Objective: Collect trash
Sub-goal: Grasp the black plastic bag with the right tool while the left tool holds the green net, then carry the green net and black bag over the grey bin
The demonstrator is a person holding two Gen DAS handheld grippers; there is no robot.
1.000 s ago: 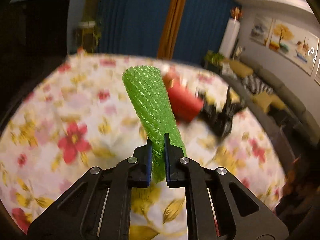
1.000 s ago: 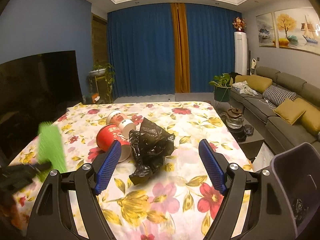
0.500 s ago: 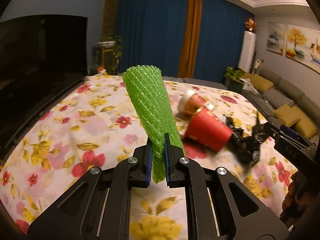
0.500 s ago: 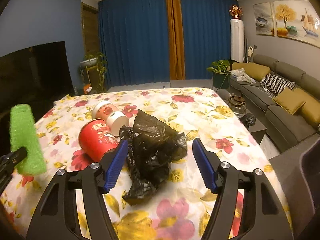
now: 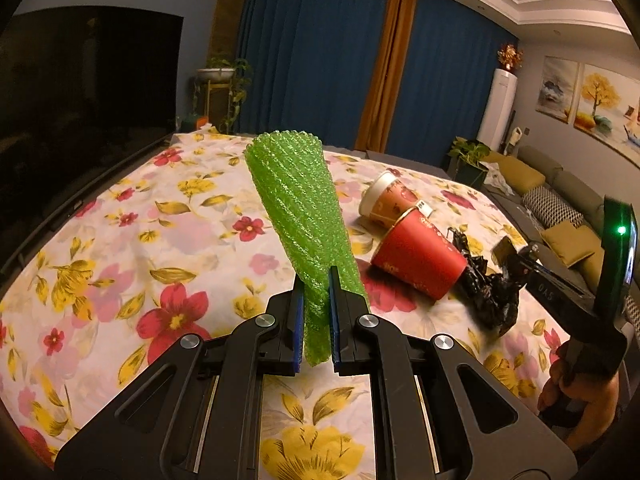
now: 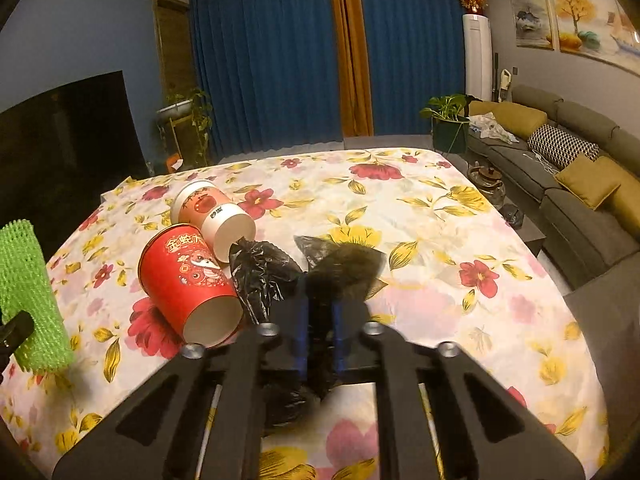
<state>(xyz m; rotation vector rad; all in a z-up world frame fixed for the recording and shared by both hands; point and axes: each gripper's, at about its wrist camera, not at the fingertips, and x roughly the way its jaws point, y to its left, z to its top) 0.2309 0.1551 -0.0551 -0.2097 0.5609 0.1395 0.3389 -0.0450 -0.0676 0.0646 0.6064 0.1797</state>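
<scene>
Two paper cups lie on their sides on the flowery tabletop (image 6: 420, 240), left of the middle in the right wrist view. The red cup (image 6: 188, 284) has its open mouth turned toward the camera, and the part inside that shows is white with nothing in it. The white cup (image 6: 212, 212) lies just behind it, touching it, with its open mouth turned toward the black plastic bag (image 6: 264, 272). How deep inside either cup goes cannot be seen.

The right gripper (image 6: 320, 332) has its fingers closing, and they are nearly together. The bag is squeezed between the blue pads. The bag is crumpled. Its top part is blurry, and its lower part is hidden behind the gripper at the bottom of the frame.

The left gripper (image 5: 314, 320) has its fingers almost together too. They pinch the narrow bottom end of a green foam net sleeve (image 5: 298, 216). The sleeve sticks up and leans a little to the left in the middle of the left wrist view. In that view it covers part of the tabletop behind it.

At the right edge of the left wrist view, a hand (image 5: 576, 396) holds the right gripper's handle, cut off by the frame.
</scene>
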